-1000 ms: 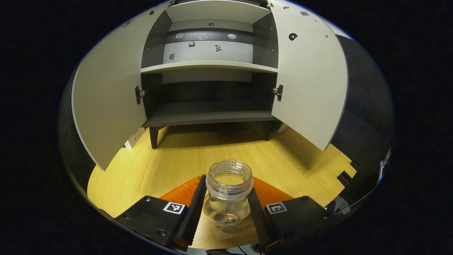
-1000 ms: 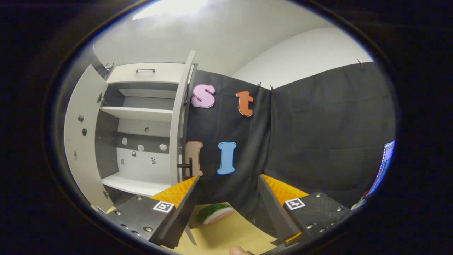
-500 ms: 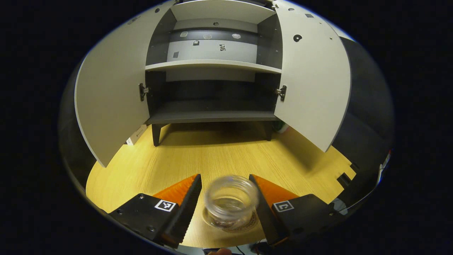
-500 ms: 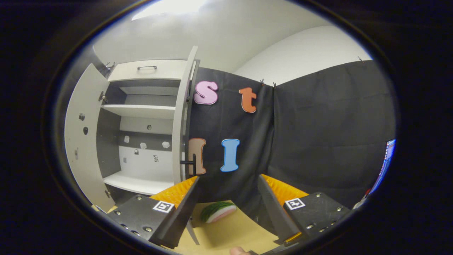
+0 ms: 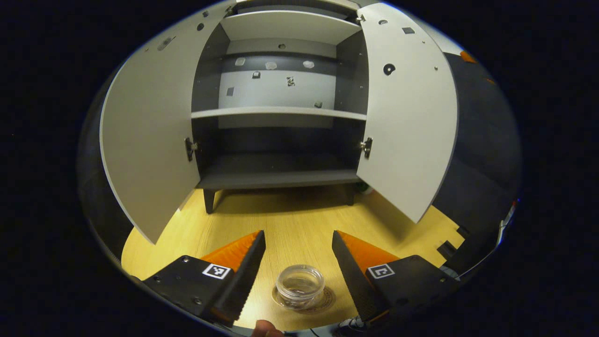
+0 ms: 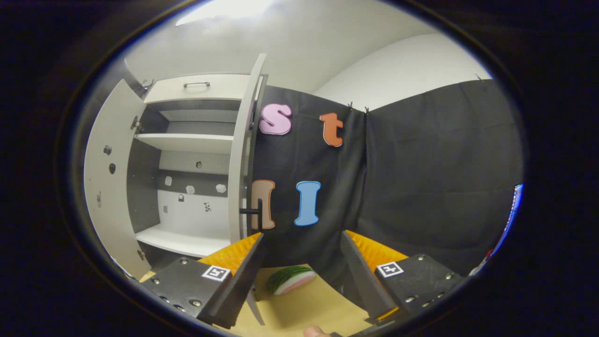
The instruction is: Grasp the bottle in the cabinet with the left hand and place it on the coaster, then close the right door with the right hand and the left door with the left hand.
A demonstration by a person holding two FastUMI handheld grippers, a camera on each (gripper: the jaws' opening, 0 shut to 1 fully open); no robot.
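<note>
Bottle (image 5: pixel 300 285) stands upright on the round coaster (image 5: pixel 323 300) on the wooden worktop (image 5: pixel 290 224), between the spread fingers of the left tongs (image 5: pixel 298 248), untouched by either. Farther back, the cabinet (image 5: pixel 281 112) has both doors swung wide. Right tongs (image 6: pixel 302 255) gape empty near the right door (image 6: pixel 243 154), with a watermelon slice (image 6: pixel 290 279) beyond.

The left gripper (image 5: pixel 298 255) now hangs spread above the bottle (image 5: pixel 300 286), released on the coaster (image 5: pixel 324 299) at six o'clock, after clasping it a second ago.
</note>
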